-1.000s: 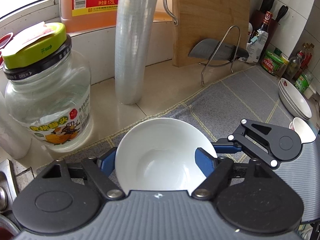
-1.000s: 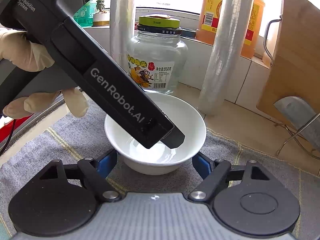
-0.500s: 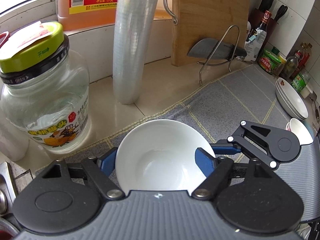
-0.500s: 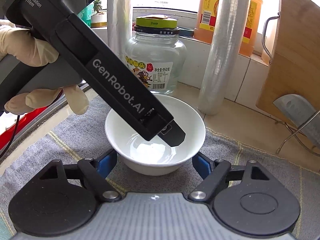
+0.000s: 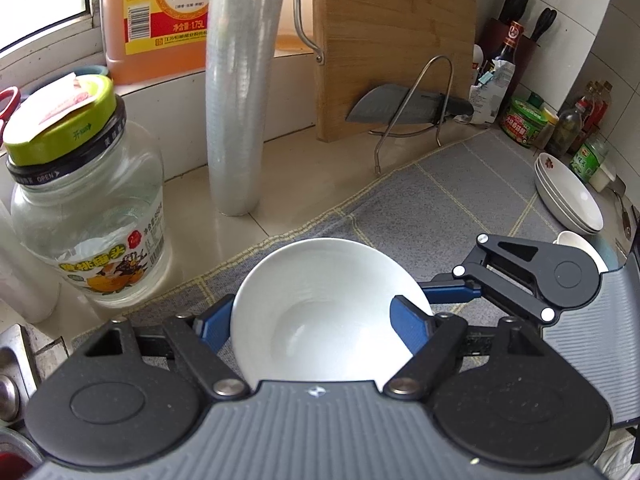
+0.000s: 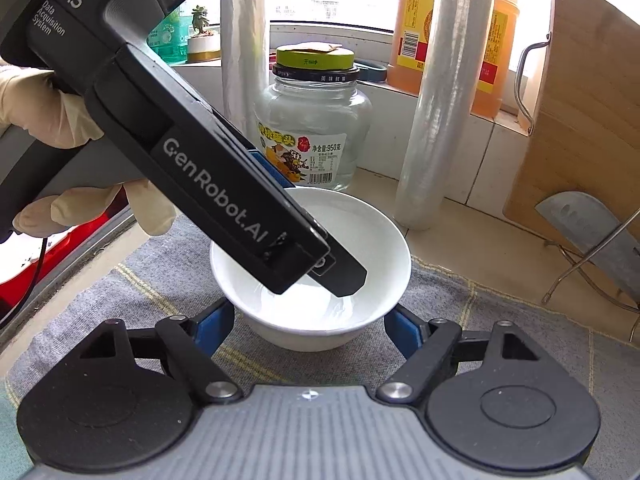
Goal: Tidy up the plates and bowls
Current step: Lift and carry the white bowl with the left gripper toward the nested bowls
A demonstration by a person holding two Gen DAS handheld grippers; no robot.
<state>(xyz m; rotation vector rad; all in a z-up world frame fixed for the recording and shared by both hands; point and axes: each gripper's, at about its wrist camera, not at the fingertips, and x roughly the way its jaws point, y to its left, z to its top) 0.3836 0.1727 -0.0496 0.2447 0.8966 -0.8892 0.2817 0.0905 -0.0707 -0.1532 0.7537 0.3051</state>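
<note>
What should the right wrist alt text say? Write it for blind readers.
The left gripper, held in a gloved hand, clamps the rim of a white bowl on a grey mat. The right gripper's open jaws flank the bowl's base; a glass jar stands behind.

The white bowl's (image 5: 320,304) near rim is hidden behind the left gripper's (image 5: 318,322) body. Labels on the far condiment bottles (image 5: 576,128) are too small to read. The stacked plates (image 5: 568,196) are partly cut off.

Both wrist views angled down, close; share white bowl (image 5: 320,308) (image 6: 312,264), glass jar (image 5: 84,216) (image 6: 316,128).
</note>
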